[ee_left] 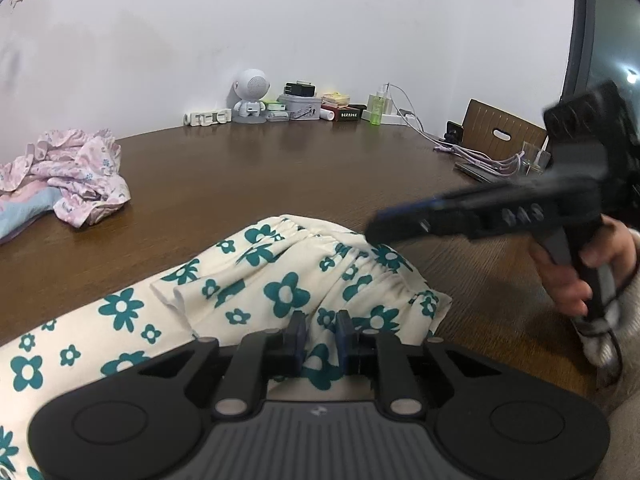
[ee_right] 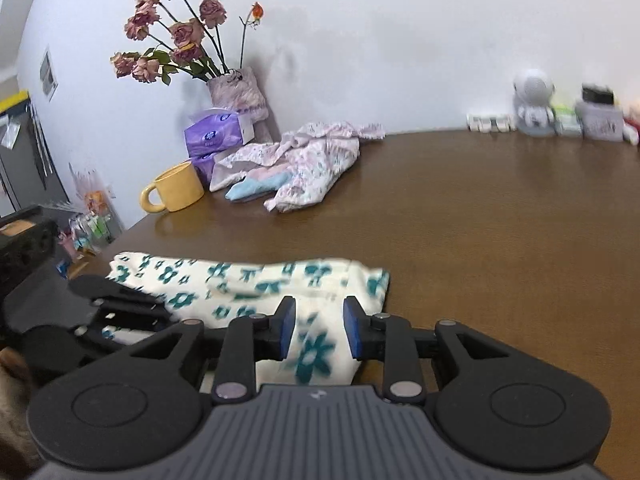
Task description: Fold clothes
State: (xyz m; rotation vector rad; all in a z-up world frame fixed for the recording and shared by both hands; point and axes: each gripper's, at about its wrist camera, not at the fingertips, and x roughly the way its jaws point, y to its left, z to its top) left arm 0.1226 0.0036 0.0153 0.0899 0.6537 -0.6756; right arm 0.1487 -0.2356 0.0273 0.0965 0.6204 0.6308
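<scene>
A cream garment with teal flowers (ee_left: 280, 280) lies on the brown table (ee_left: 260, 168), its gathered waistband toward the far right. My left gripper (ee_left: 320, 336) sits low over it, fingers narrowly apart, with cloth showing in the gap. A hand holds my right gripper (ee_left: 374, 228) just above the waistband, blurred. In the right wrist view the right gripper (ee_right: 320, 330) stands open over the garment (ee_right: 240, 284), which lies in a long band. The left gripper's black body rests on the cloth at the left.
A crumpled pink floral pile with a blue piece (ee_right: 304, 160) lies at the far left. Beside it stand a yellow mug (ee_right: 176, 188), purple tissue packs (ee_right: 218, 128) and a vase of dried roses (ee_right: 236, 88). A white robot figure (ee_left: 250, 96), tins, a bottle and cables line the far edge.
</scene>
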